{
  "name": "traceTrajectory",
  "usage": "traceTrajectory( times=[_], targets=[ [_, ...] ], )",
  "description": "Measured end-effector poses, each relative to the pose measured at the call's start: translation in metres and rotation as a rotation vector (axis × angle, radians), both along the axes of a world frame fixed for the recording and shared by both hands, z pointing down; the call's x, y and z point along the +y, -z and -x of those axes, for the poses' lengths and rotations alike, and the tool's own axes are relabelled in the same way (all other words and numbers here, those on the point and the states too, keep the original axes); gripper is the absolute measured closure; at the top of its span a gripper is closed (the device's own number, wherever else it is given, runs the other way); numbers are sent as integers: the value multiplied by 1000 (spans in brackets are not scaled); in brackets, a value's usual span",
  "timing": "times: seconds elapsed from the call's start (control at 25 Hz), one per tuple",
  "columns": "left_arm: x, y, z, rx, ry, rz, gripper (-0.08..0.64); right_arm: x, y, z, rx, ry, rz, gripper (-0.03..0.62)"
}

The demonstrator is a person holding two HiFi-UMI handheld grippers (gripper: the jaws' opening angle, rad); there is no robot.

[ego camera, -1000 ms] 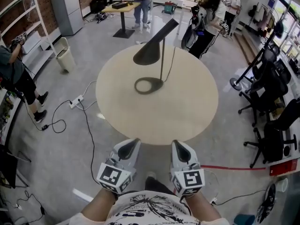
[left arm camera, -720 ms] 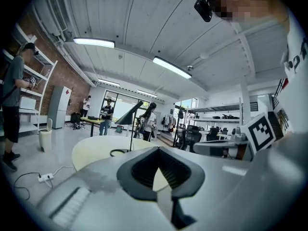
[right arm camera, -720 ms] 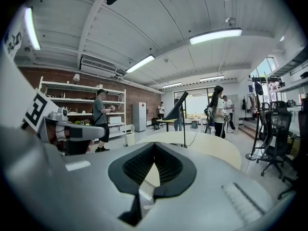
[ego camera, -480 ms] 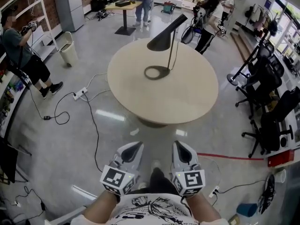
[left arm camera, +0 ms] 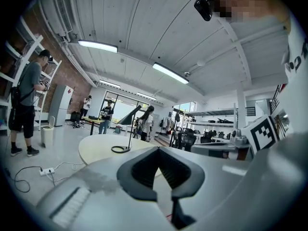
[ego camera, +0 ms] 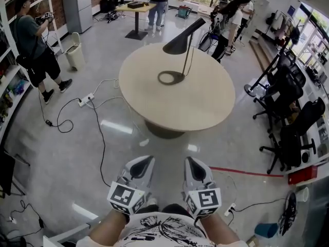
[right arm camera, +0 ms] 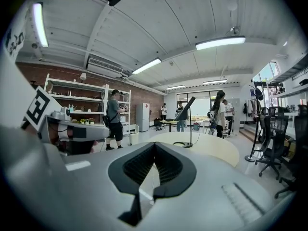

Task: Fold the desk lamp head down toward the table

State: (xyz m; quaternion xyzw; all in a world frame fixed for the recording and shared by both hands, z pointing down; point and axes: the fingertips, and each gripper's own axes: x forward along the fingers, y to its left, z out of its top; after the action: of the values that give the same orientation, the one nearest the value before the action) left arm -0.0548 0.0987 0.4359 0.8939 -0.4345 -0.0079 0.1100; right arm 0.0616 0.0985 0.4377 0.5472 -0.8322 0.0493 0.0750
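**Both tools idle, lamp out of reach across the bench**

We stand on the floor (ego camera: 103, 138) short of the bench (ego camera: 200, 104). Its near edge is well apart from both tools. The left tool (ego camera: 145, 160) and right tool (ego camera: 191, 161) hang side by side close to our body and point toward the bench. On each, the jaws are together at the tips with nothing between them.

The desk lamp (ego camera: 186, 55) stands on the far half of the bench, a bit left of the bench's middle. Its ring base (ego camera: 171, 77) lies flat on the top. The thin stem (ego camera: 185, 60) rises upright from the base's right rim. The lamp head (ego camera: 182, 40) is raised, and its long axis slants from the wide shade mouth, low over the base, up and away toward the bench's far edge.

What the next move turns on:
- The lamp lies straight ahead of the tools and beyond the bench's middle, so neither tool can reach it from here.
- The lamp lines up slightly closer to the right tool, so we judge that one better placed for the head, and the left could steady the base.
- Folding has not begun. We'd need to step up to the bench first.
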Motion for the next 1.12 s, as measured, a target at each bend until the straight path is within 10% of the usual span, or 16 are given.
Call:
traceTrajectory(
  times=[1.12],
  targets=[
    [43,19,-58,-33,-8,-21,557,49,13,-41,5,51,-34,584]
  ],
)
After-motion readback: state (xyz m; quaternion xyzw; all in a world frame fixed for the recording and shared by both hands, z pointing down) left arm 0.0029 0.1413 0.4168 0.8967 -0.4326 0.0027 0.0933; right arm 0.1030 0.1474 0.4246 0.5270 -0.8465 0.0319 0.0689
